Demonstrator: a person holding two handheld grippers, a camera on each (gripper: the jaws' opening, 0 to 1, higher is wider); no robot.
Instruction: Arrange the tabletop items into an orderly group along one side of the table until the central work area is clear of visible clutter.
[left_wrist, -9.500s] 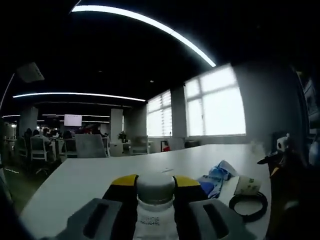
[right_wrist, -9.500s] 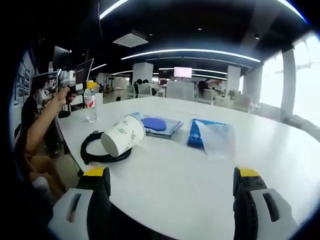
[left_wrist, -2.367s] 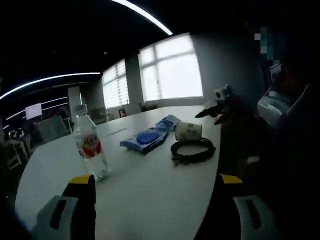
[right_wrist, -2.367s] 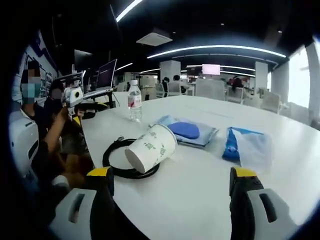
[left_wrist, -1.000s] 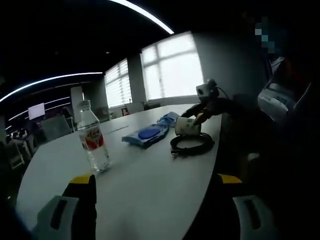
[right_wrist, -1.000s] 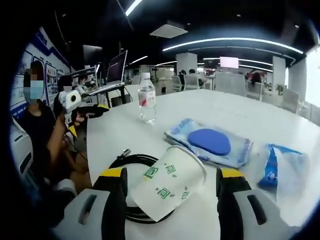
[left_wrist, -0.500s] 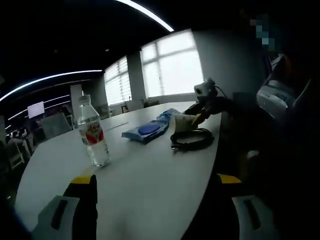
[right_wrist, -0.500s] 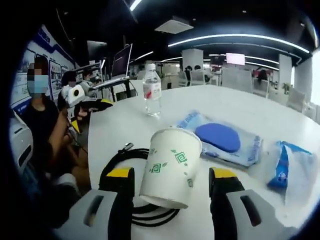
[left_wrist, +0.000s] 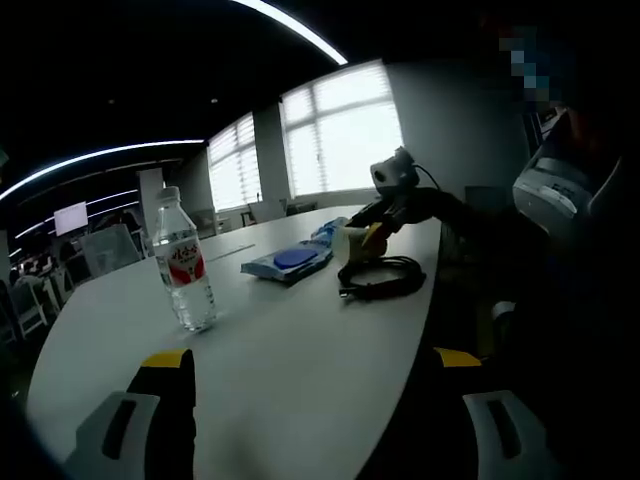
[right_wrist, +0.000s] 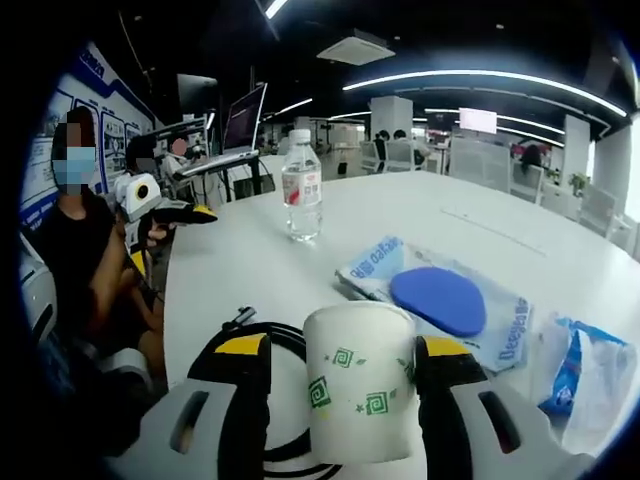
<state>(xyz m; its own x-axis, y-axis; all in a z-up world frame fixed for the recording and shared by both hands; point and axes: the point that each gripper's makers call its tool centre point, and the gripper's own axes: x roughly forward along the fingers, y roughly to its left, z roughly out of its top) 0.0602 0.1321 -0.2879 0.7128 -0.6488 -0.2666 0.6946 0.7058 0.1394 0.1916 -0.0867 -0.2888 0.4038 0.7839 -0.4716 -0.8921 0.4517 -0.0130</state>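
Observation:
My right gripper (right_wrist: 342, 350) is shut on a white paper cup (right_wrist: 360, 395) with green marks, held upright just above a black cable coil (right_wrist: 272, 338). In the left gripper view the same cup (left_wrist: 347, 246) sits in the right gripper (left_wrist: 372, 232) over the cable coil (left_wrist: 385, 279). My left gripper (left_wrist: 315, 395) is open over the table edge, holding nothing. A clear water bottle (left_wrist: 183, 262) with a red label stands ahead of it to the left, also the water bottle (right_wrist: 301, 198) far across the table.
A wipes pack (right_wrist: 440, 300) with a blue lid lies beyond the cup, and a blue and clear bag (right_wrist: 590, 372) lies at the right. The white table (left_wrist: 300, 330) curves away. A person (right_wrist: 75, 255) sits at the left, holding the left gripper (right_wrist: 185, 212).
The left gripper let go of the bottle and drew back. The right gripper closed on the cup, which lay on its side on the cable, and turned it upright.

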